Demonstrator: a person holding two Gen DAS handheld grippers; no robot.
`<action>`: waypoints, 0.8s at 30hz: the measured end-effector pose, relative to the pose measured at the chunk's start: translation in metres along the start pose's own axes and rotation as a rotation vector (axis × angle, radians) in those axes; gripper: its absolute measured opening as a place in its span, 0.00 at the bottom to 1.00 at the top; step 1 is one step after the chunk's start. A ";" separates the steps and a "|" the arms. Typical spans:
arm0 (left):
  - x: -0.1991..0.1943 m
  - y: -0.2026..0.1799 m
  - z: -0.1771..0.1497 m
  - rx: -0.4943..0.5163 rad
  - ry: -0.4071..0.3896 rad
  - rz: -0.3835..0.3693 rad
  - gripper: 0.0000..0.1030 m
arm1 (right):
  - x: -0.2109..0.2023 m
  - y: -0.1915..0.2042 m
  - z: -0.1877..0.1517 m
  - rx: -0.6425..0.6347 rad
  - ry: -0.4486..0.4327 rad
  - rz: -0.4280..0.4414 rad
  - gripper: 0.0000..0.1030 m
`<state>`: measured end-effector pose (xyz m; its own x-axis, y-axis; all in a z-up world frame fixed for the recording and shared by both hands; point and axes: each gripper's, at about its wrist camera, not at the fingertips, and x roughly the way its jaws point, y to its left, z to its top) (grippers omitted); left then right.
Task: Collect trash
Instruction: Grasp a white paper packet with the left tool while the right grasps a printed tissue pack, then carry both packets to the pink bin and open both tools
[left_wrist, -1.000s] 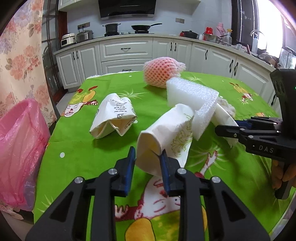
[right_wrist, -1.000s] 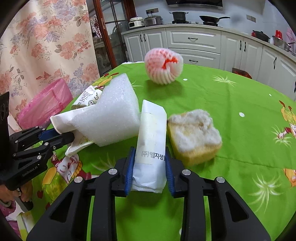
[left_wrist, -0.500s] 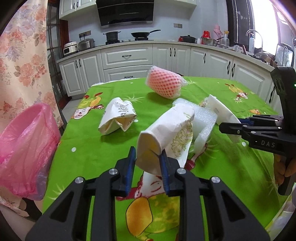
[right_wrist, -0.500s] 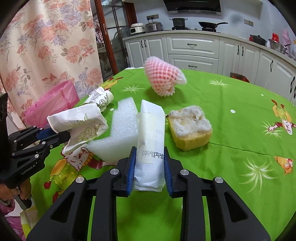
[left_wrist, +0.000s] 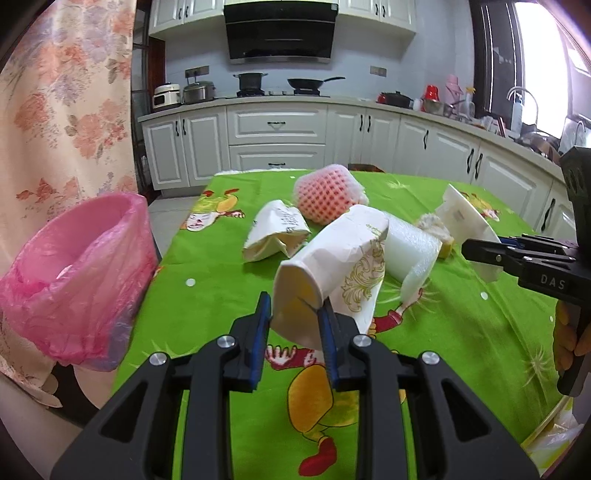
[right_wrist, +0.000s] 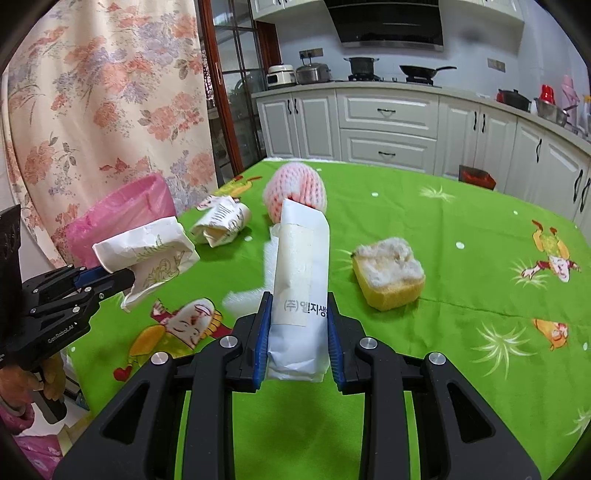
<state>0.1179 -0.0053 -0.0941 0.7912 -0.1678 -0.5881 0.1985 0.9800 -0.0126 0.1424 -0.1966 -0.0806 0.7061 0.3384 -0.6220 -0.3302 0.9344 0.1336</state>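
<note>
While both jaws grip trash above the table, left gripper pinching a crumpled paper cup right of the pink bin bag, right gripper clamping a white packet, the cup's thin rim could slip and drop short of the bag.

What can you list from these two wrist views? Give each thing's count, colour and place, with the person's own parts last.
Paper cup: one, white with gold print, crushed, in the left gripper.
Packet: one, white, printed label, in the right gripper.
Crumpled cup: one, white, on the table beyond the held cup.
Foam net: one, pink and white, mid-table.
Foam sheet: one, white, on the table.
Sponge: one, yellow, whitish top, right of the packet.
Bin bag: one, pink, open, at the table's left edge.
Table: one, green cartoon cloth.
Left gripper: black, jaws shut.
Right gripper: black, jaws shut.
</note>
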 end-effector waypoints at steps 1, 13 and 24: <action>-0.003 0.001 0.000 -0.004 -0.006 0.000 0.24 | -0.002 0.002 0.001 -0.002 -0.004 0.001 0.27; -0.034 0.020 0.009 -0.053 -0.085 0.008 0.24 | -0.011 0.031 0.017 -0.035 -0.046 0.035 0.27; -0.053 0.058 0.014 -0.130 -0.132 0.062 0.24 | -0.001 0.075 0.038 -0.117 -0.062 0.082 0.27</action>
<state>0.0957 0.0590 -0.0528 0.8705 -0.1112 -0.4795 0.0778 0.9930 -0.0889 0.1413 -0.1228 -0.0405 0.7098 0.4229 -0.5633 -0.4566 0.8852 0.0891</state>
